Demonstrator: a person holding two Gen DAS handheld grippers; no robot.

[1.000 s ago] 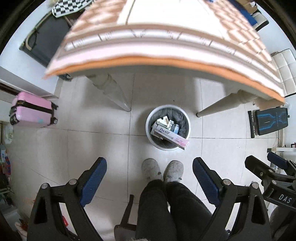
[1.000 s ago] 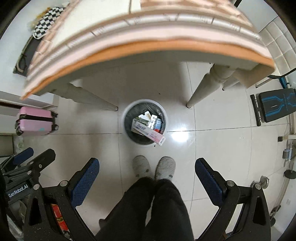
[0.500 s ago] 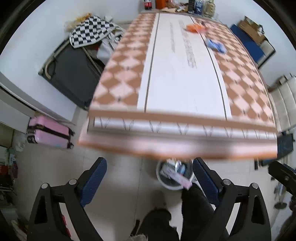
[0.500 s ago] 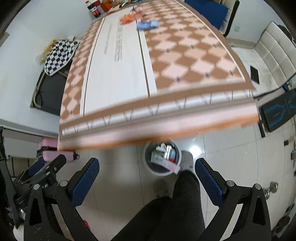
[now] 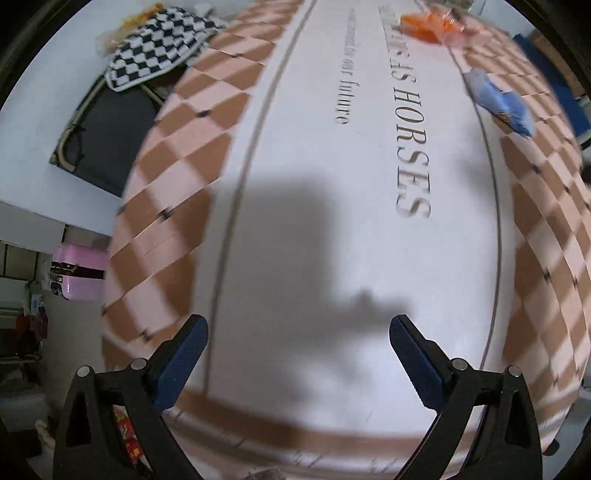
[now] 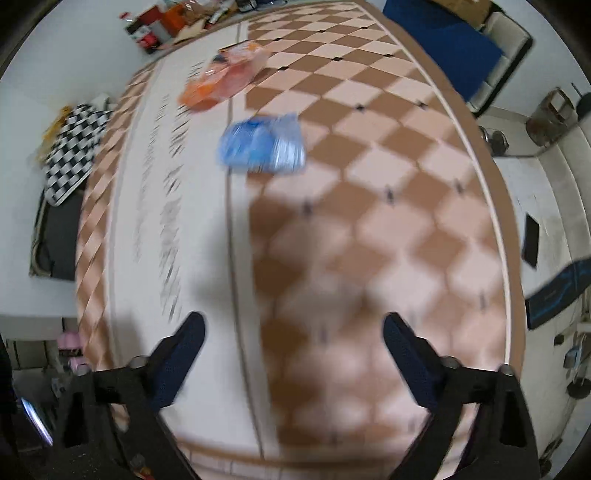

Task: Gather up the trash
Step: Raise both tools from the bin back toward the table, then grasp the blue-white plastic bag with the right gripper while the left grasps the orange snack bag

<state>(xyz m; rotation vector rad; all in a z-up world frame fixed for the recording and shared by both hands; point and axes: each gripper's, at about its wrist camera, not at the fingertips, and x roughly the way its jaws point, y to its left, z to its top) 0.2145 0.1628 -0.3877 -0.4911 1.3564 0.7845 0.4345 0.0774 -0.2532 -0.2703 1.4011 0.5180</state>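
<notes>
Left gripper (image 5: 297, 332): both blue-padded fingers spread wide, nothing between them, held above the near end of the table (image 5: 295, 258) and casting a dark shadow on the white centre strip.
Right gripper (image 6: 291, 328): fingers likewise spread wide and empty, poised over the near end, over the line where the white strip meets the checked field; view blurred.

Blue wrapper (image 6: 264, 144): crinkled, shiny blue packet with paler patches, lying flat at the edge of the white strip where the brown-and-pink diamonds begin, well ahead of the right gripper. Seen also from the left wrist (image 5: 498, 101), far right of that view. Print on it too blurred to read.

Orange wrapper (image 6: 225, 79): translucent orange and pink bag, crumpled, lying further up the table than the blue one, near it but apart. In the left wrist view (image 5: 430, 22) it sits at the top edge.

Table covering: white centre band flanked by brown and pink diamond check. Lettering along the band reads "HORSES" in large capitals, with smaller script beside it ending "our future"; the rest is illegible.

Surroundings: black-and-white checkered cloth (image 5: 155, 48) over a dark folding cot left of the table; pink suitcase (image 5: 79, 271) on the floor.
</notes>
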